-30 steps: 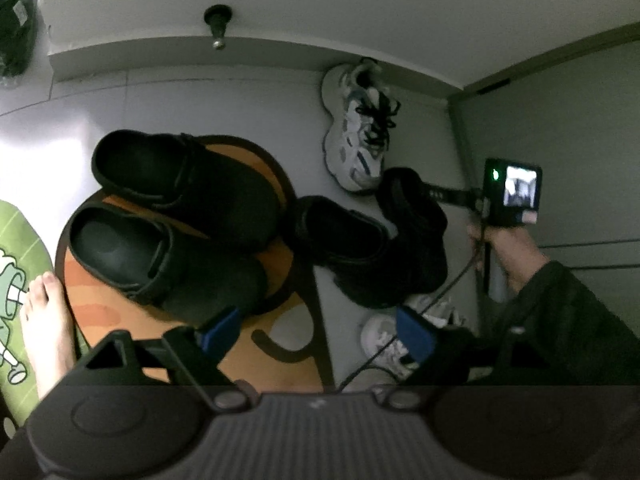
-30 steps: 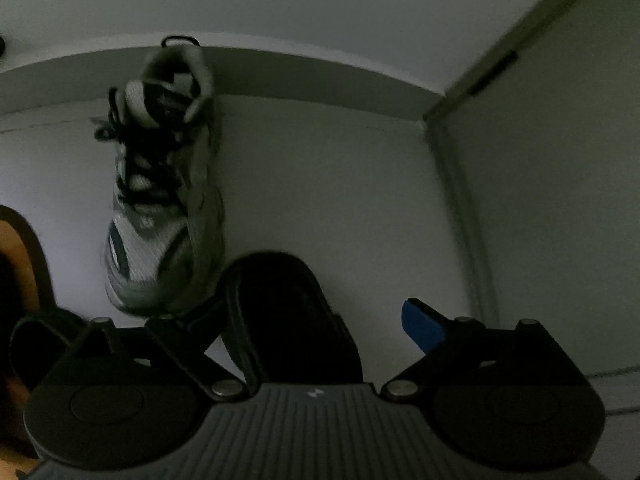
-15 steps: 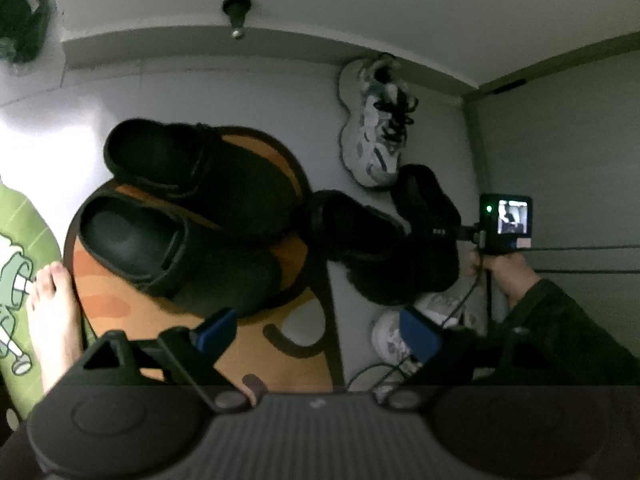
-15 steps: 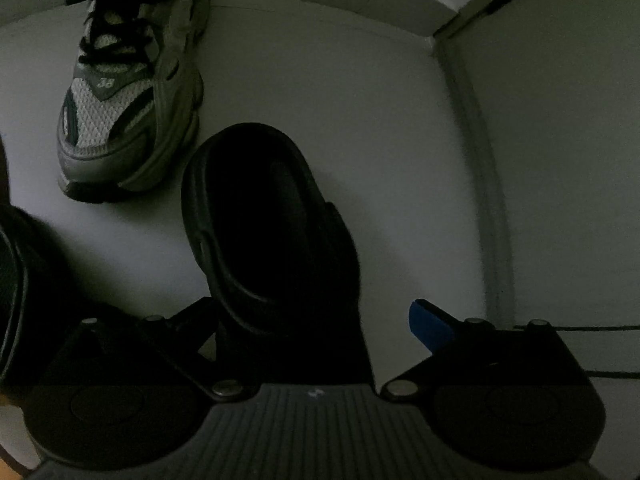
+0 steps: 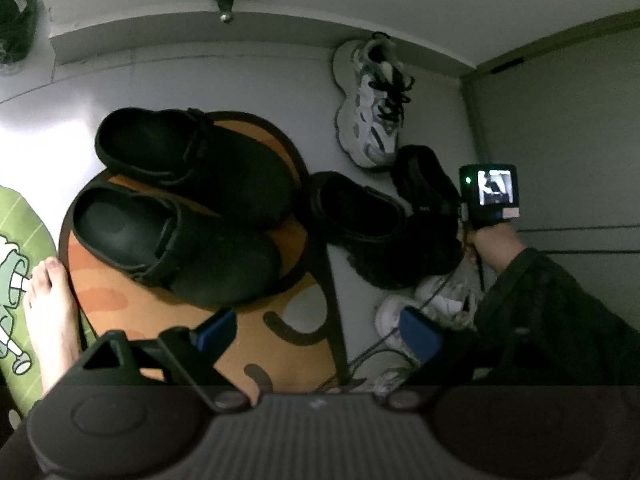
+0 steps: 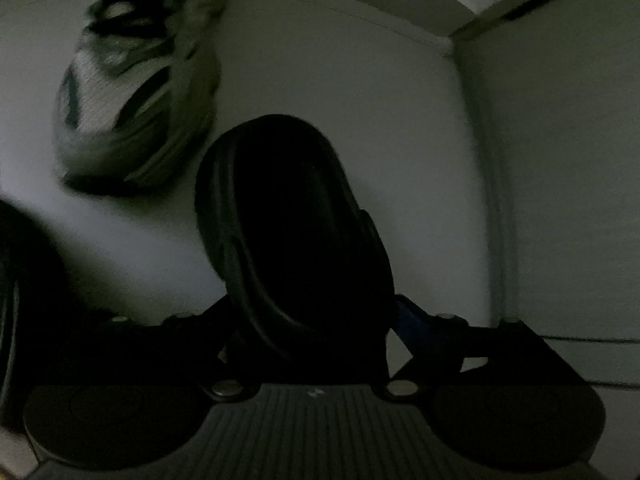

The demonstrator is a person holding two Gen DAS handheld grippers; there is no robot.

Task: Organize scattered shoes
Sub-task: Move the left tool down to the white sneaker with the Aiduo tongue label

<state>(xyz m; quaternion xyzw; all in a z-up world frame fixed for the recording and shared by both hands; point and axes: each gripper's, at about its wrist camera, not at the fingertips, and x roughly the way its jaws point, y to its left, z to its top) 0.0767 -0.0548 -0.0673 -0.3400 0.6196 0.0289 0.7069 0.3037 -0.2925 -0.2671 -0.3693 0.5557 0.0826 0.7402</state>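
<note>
A dim entryway floor held a round orange mat and, at the left edge, one green patterned mat with one bare foot on it.

Four black clogs were counted. Two large clogs lay side by side on the orange mat. Two smaller ones lay just right of it: one small clog on the floor, and one black clog standing between the jaws of the right gripper.

Two white sneakers were counted: one laced sneaker by the wall, and one second sneaker partly hidden near the bottom.

The right gripper's jaws were closing around the black clog; in the dark, it could not be told whether the pads pressed on it. The left gripper hung wide open above the orange mat, holding nothing. One hand held the right gripper's handle.
</note>
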